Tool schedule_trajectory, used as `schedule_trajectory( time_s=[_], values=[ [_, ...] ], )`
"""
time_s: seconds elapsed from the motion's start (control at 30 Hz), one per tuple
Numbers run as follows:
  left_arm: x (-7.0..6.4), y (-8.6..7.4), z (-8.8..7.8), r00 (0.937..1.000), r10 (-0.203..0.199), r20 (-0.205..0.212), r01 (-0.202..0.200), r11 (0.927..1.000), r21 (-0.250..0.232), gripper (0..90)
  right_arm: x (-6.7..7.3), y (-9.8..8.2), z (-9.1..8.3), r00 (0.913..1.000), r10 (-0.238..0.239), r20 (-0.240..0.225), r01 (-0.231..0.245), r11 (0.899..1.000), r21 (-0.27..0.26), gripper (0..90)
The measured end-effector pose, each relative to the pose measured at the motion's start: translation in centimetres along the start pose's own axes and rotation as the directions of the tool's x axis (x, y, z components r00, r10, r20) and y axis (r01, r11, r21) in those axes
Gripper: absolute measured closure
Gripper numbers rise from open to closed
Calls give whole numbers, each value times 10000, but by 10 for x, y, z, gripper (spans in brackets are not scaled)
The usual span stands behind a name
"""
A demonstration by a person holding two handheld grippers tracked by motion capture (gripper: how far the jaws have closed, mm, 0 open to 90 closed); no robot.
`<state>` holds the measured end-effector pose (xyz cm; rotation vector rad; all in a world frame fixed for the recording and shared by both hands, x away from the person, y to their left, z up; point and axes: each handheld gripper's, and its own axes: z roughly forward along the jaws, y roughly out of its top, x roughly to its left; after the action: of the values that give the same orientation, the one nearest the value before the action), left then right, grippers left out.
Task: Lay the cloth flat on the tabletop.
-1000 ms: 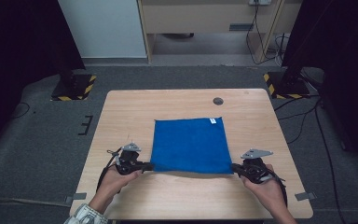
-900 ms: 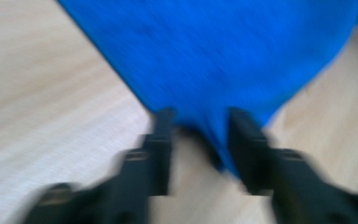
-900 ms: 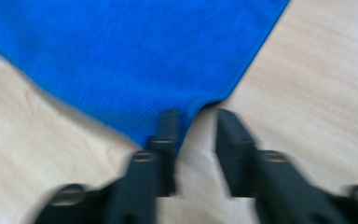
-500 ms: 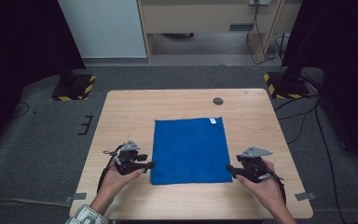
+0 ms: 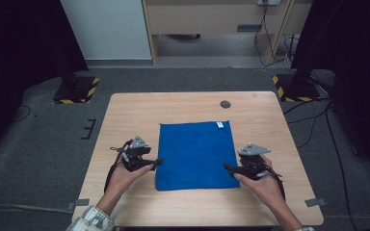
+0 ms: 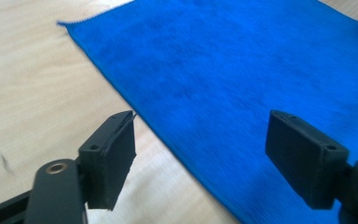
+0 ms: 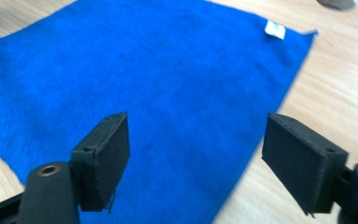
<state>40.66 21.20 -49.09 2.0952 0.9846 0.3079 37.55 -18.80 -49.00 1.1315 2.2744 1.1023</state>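
**A lab-like recording room**

A light wooden bench [image 5: 270,120] is being flanked by black stands on hazard-striped bases [image 5: 75,89], dark curtains [image 5: 24,43] are being hung at both sides, and cables [image 5: 313,115] are being trailed across grey carpet [image 5: 43,139], suggesting a test setup.

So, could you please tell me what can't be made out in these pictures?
- White tag on the flat blue cloth: any print is too small and blurred in the right gripper view.
- Small dark round thing on the wooden table: too small in the high view, cut off by the right gripper view's top edge.
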Motion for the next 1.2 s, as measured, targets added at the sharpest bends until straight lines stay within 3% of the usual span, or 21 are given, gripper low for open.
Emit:
schedule_trajectory(
  time_s=[0.07,0.27,0.53,0.77,0.87,1.03,1.2],
  values=[
    [4,4,4,9998,189,-81,-188,9998,19,220,3,5,6,9999,-38,-155,38,10000,-3,201],
    [24,19,14,9999,38,-147,-40,10000,-77,155,18,16,27,9979,-375,-535,374,9993,-26,175],
    [43,30,21,9999,92,76,-89,9994,-343,87,35,25,51,9938,-639,-908,662,9975,228,165],
    [48,39,22,9998,50,-172,-55,9995,-320,75,50,36,61,9887,-946,-1161,974,9951,193,150],
    [48,42,22,9998,86,-199,-98,9979,-633,76,58,40,64,9838,-1128,-1396,1156,9932,118,143],
    [45,48,25,9991,350,-234,-360,9985,-401,80,71,47,69,9749,-1409,-1726,1441,9895,64,140],
    [46,53,28,9993,292,-215,-300,9987,-400,82,83,50,75,9675,-1546,-2003,1597,9871,96,169]
  ],
)
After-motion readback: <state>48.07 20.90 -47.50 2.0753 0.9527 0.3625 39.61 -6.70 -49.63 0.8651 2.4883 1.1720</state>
